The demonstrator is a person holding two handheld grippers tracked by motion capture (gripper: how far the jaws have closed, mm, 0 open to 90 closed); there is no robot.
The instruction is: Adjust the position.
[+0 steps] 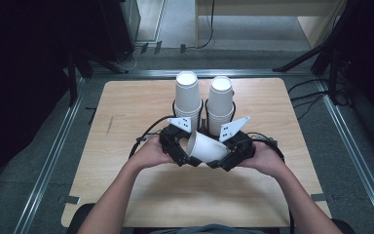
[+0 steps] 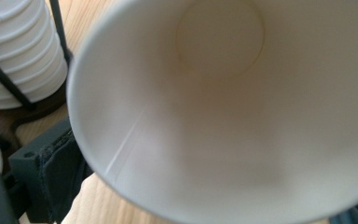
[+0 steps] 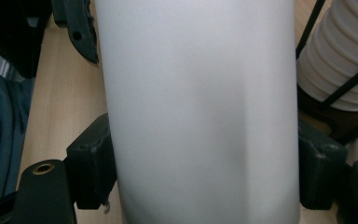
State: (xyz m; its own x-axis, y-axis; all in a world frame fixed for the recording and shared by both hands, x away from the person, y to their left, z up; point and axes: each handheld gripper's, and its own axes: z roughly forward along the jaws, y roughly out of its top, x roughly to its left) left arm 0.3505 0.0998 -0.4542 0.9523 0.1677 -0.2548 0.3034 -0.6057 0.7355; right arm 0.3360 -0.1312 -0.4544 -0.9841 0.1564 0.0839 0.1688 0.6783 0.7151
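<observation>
Best kept the right claw point(image 1: 222, 157) clamped across the cup point(image 1: 205, 146), its mouth toward nine o'clock facing the left claw point(image 1: 182, 152), grip there untellable.

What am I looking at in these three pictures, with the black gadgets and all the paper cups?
A person sits at a wooden table and holds a hand tool in each hand. Each tool has two black jaws that pinch like tongs.

The wide picture comes from a camera above the person. The other two come from small cameras riding on the tools.

At the back of the table stand two stacks of white paper cups, each in a black wire holder.

Between the tools lies one loose cup, tipped on its side. The right gripper clamps its wall, a black pad on each side. The left gripper sits at the cup's open mouth, so its camera looks into the cup; I cannot tell whether its jaws are shut.
</observation>
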